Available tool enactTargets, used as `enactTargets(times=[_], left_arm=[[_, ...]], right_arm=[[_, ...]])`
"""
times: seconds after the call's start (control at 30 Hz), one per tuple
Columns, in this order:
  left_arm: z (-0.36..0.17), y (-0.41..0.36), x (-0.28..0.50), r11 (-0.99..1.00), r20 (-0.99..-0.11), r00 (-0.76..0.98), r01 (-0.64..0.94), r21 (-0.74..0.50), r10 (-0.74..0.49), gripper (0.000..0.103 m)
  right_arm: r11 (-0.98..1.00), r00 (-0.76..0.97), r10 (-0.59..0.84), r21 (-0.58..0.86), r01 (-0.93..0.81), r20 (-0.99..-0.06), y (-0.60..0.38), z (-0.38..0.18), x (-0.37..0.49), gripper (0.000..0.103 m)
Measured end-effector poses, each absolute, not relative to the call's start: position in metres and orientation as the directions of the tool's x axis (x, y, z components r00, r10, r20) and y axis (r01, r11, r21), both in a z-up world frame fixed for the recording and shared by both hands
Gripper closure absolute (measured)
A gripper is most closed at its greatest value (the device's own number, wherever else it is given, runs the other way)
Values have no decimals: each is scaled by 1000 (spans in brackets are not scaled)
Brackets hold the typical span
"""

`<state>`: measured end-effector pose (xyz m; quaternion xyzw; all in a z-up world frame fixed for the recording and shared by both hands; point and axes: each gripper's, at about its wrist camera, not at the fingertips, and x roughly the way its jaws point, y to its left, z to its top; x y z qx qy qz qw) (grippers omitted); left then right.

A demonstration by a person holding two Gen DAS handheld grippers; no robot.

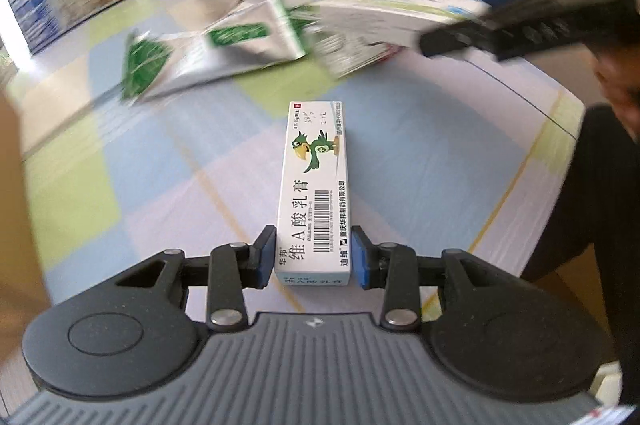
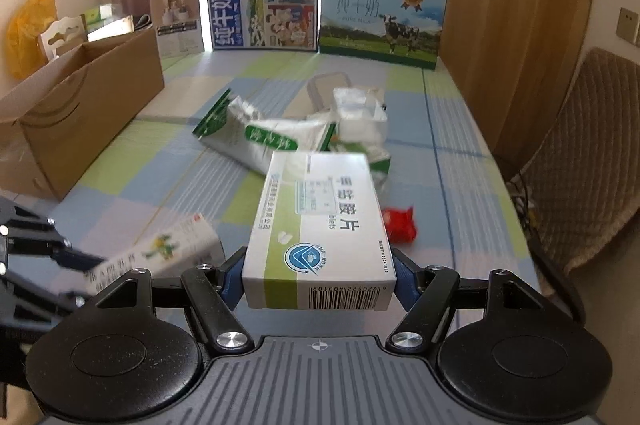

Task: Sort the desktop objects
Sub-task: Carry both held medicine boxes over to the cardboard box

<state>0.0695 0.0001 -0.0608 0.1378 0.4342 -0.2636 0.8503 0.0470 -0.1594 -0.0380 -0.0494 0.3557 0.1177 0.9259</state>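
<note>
My left gripper (image 1: 314, 255) is shut on a slim white ointment box (image 1: 316, 185) with a green bird on it, held lengthwise above the checked tablecloth. My right gripper (image 2: 318, 275) is shut on a wider white and green tablet box (image 2: 320, 225), gripped by its long sides. In the right wrist view the ointment box (image 2: 160, 253) and the left gripper (image 2: 90, 261) show blurred at lower left. In the left wrist view the tablet box (image 1: 380, 21) and the right gripper (image 1: 452, 39) show blurred at upper right.
Silver and green foil bags (image 2: 256, 137), a clear plastic bag (image 2: 360, 113) and a red wrapper (image 2: 398, 223) lie mid-table. An open cardboard box (image 2: 80, 105) stands at the left. Milk cartons (image 2: 380, 21) line the far edge. A cushioned chair (image 2: 580, 165) stands on the right.
</note>
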Motion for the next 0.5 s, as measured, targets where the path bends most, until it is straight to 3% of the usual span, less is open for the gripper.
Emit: enactTargets(times=[0.27,0.33,0.5], left_arm=[[-61,4,57,874,-813,508,486,-3,-285,70],[-60,3,59,877,-810,516,481,4,-279,61],[-59,-1,70,876,-806,517,481,-4,-287,58]], right_arm=[[965,652,190,19,-260,-734,-155,-62,36,35],[966,643,185,19,-257,-743,-154,-66,39,35],[967,628,181,21,-254,-757,-153,-75,48,33]])
